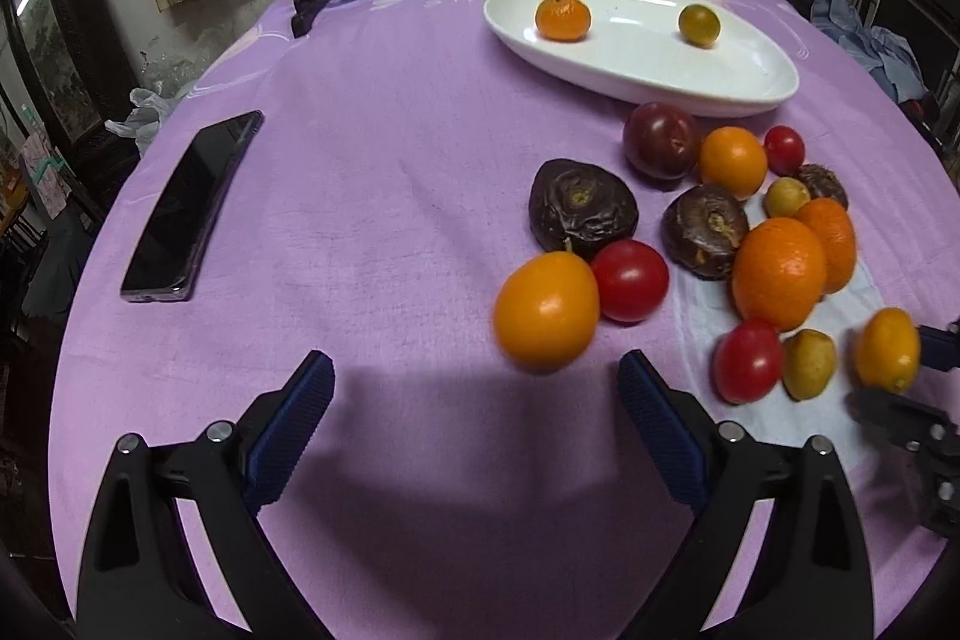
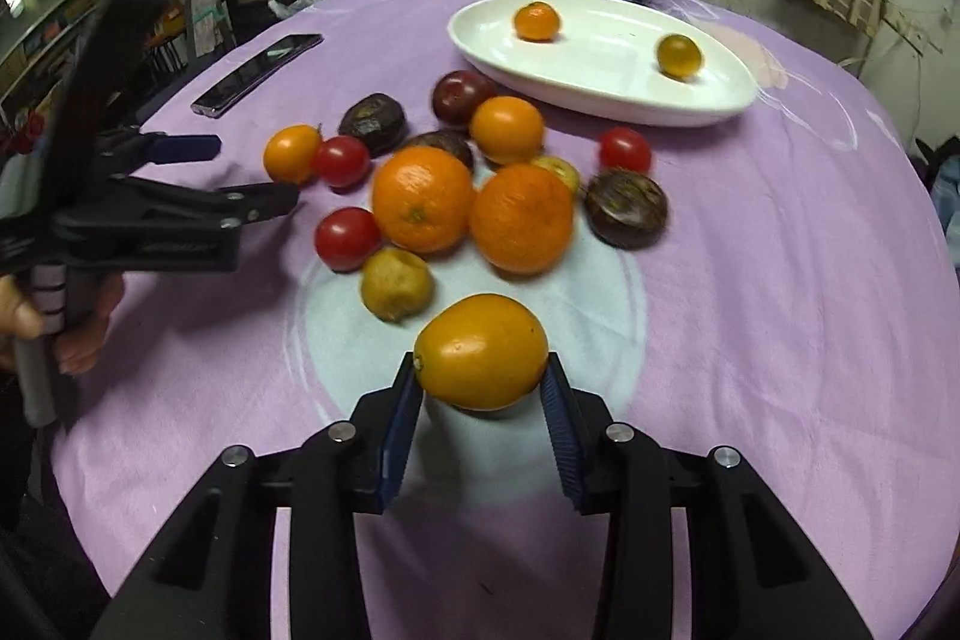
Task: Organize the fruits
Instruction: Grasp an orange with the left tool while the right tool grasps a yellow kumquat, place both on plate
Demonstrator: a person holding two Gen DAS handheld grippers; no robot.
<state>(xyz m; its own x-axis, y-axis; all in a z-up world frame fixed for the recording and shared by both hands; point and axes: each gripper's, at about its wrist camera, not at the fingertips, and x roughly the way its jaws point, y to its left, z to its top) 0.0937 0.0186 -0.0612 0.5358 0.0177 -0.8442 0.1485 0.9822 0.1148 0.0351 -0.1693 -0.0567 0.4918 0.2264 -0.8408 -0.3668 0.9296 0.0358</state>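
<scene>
— White dish (image 2: pixel 600 100) at the upper middle of the right wrist view: what has landed in it?

— Only two pieces: a small orange mandarin (image 2: pixel 536 21) toward its left end and a greenish-yellow round fruit (image 2: pixel 678 55) toward its right end, well apart. The rest of the dish is bare.

— And everything else?

— It sits on the purple cloth (image 2: pixel 780 280), bunched in the middle of the frame just below the dish: two large oranges (image 2: pixel 422 207) touching side by side, several red cherry tomatoes (image 2: pixel 347 238), wrinkled dark passion fruits (image 2: pixel 626 207), a dark plum (image 2: pixel 461 94) and a few small yellow ones. By my judgement the sorting is barely begun.

— What are the tools doing?

— The right gripper (image 2: pixel 480 382), lower middle of that view, has its blue pads (image 2: pixel 401 424) pressed against both sides of an orange-yellow oval fruit (image 2: pixel 480 351); it looks clamped, resting on or just above the cloth, I cannot say which. The left gripper (image 1: pixel 474 388), at the bottom of the left wrist view, has its jaws spread wide with nothing between them; another orange-yellow fruit (image 1: pixel 546 310) lies just above its right finger, untouched.

— Anything unrelated on the table?

— A dark phone (image 1: pixel 192 208) at the left of that view, well apart from the fruit.

— So what remains?

— Carrying the clamped fruit to the dish, then the whole pile.
</scene>
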